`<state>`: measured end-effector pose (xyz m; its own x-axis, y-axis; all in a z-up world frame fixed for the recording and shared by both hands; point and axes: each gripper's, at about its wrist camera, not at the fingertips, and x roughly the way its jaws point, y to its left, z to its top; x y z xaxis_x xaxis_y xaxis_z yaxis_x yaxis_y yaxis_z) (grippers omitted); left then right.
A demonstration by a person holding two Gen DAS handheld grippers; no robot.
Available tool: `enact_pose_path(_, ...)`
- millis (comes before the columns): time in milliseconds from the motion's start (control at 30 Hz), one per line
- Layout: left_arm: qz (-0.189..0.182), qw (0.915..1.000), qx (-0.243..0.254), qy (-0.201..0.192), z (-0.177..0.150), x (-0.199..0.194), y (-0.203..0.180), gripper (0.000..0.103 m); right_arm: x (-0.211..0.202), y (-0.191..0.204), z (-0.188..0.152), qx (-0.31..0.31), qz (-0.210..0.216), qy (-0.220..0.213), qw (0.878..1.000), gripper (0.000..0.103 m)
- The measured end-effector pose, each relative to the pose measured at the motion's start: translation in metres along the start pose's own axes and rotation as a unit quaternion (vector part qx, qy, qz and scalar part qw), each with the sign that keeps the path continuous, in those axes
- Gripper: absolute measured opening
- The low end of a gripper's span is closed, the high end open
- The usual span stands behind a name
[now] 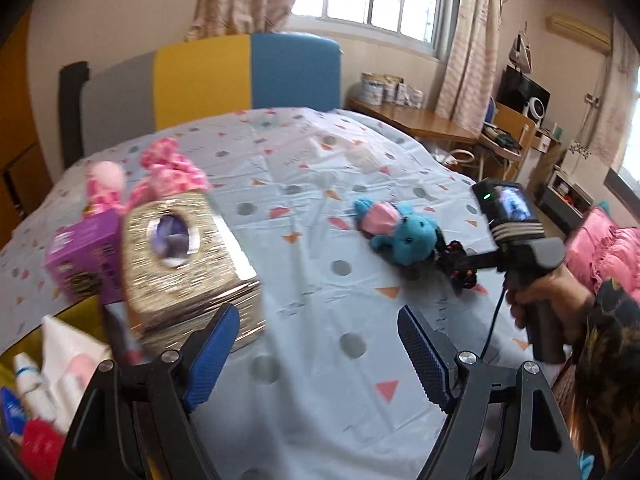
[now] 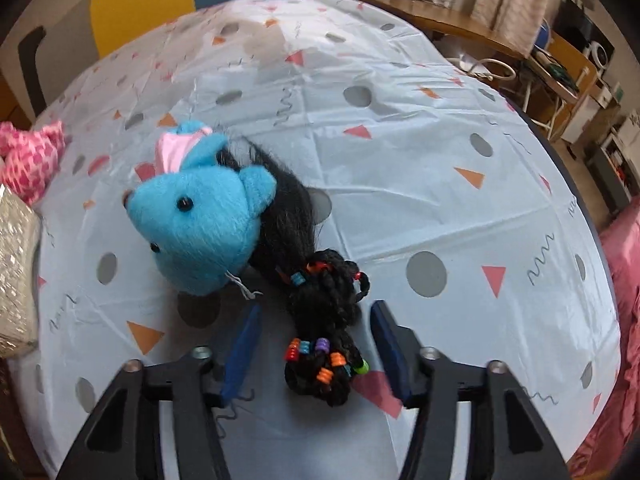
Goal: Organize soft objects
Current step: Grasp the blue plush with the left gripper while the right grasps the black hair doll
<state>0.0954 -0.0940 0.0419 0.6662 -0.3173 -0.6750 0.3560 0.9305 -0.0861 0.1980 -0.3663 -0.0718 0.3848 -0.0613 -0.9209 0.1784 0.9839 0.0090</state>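
A blue plush toy [image 2: 200, 224] with a pink ear lies on the patterned tablecloth [image 2: 400, 160]. A black braided hairpiece with coloured beads [image 2: 324, 320] lies against it. My right gripper [image 2: 314, 320] is open, its blue fingers on either side of the hairpiece's beaded end, not closed on it. In the left wrist view the plush [image 1: 404, 236] lies mid-table with the right gripper [image 1: 460, 264] at it. My left gripper [image 1: 316, 328] is open and empty, next to a silver tissue box [image 1: 188, 264]. A pink spotted soft toy [image 1: 172, 172] lies behind the box.
A purple box [image 1: 80, 256] stands left of the tissue box. Bottles and clutter [image 1: 32, 392] sit low at the left table edge. A yellow and blue headboard [image 1: 248, 76], a wooden desk [image 1: 420, 120] and pink bedding [image 1: 608, 248] surround the table.
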Motion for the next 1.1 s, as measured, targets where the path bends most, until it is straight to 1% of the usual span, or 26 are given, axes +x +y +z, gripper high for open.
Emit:
enact_pose_path(33, -0.007, 0.9999, 0.000, 0.008, 0.005, 0.009, -0.005, 0.082, 0.006, 0.002, -0.001, -0.009, -0.014, 0.011, 1.000, 0.032)
enact_pose_path(100, -0.030, 0.9992, -0.011, 0.023, 0.015, 0.029, -0.015, 0.082, 0.004, 0.000, -0.002, -0.010, -0.024, 0.009, 1.000, 0.029)
enact_pose_path(133, -0.037, 0.9988, -0.016, 0.028, 0.019, 0.038, -0.020, 0.082, -0.001, -0.006, -0.002, 0.006, -0.028, 0.002, 1.000, 0.029)
enact_pose_path(233, -0.051, 0.9974, -0.029, 0.041, 0.033, 0.069, -0.033, 0.082, -0.009, -0.028, -0.003, 0.065, -0.026, -0.007, 0.998, 0.028)
enact_pose_path(267, -0.055, 0.9968, -0.033, 0.049, 0.038, 0.082, -0.038, 0.084, -0.010, -0.033, -0.003, 0.077, -0.028, -0.004, 0.997, 0.028)
enact_pose_path(300, -0.062, 0.9957, -0.037, 0.059, 0.043, 0.096, -0.044, 0.088, -0.008, -0.038, -0.004, 0.085, -0.034, 0.004, 0.996, 0.028)
enact_pose_path(400, -0.067, 0.9936, -0.047, 0.077, 0.053, 0.127, -0.055, 0.089, -0.005, -0.046, -0.007, 0.106, -0.035, 0.021, 0.994, 0.028)
enact_pose_path(433, -0.076, 0.9915, -0.060, 0.087, 0.058, 0.139, -0.057, 0.089, -0.004, -0.047, -0.008, 0.112, -0.032, 0.026, 0.993, 0.028)
enact_pose_path(500, -0.091, 0.9870, -0.081, 0.105, 0.063, 0.157, -0.061, 0.089, -0.003, -0.049, -0.010, 0.120, -0.021, 0.034, 0.992, 0.029)
enact_pose_path(567, -0.102, 0.9827, -0.098, 0.120, 0.069, 0.175, -0.067, 0.090, -0.003, -0.050, -0.009, 0.121, -0.019, 0.035, 0.992, 0.029)
enact_pose_path(667, -0.118, 0.9780, -0.111, 0.131, 0.079, 0.194, -0.079, 0.097, -0.002, -0.052, -0.010, 0.122, -0.015, 0.038, 0.992, 0.029)
enact_pose_path(833, -0.128, 0.9736, -0.116, 0.149, 0.091, 0.222, -0.105, 0.097, -0.005, -0.056, -0.012, 0.134, 0.001, 0.039, 0.990, 0.029)
enact_pose_path(933, -0.122, 0.9725, -0.111, 0.165, 0.092, 0.244, -0.119, 0.097, -0.006, -0.058, -0.013, 0.132, 0.002, 0.039, 0.990, 0.029)
enact_pose_path(967, -0.119, 0.9715, -0.111, 0.172, 0.092, 0.252, -0.122, 0.095, -0.006, -0.058, -0.013, 0.131, 0.001, 0.038, 0.991, 0.029)
enact_pose_path(1033, -0.115, 0.9687, -0.111, 0.190, 0.088, 0.266, -0.127, 0.078, -0.006, -0.058, -0.012, 0.125, -0.003, 0.038, 0.991, 0.029)
enact_pose_path(1067, -0.116, 0.9669, -0.111, 0.198, 0.084, 0.271, -0.128, 0.062, -0.005, -0.058, -0.012, 0.122, -0.005, 0.037, 0.992, 0.029)
enact_pose_path(1100, -0.127, 0.9647, -0.111, 0.203, 0.081, 0.273, -0.129, 0.059, -0.005, -0.057, -0.013, 0.120, -0.006, 0.037, 0.992, 0.029)
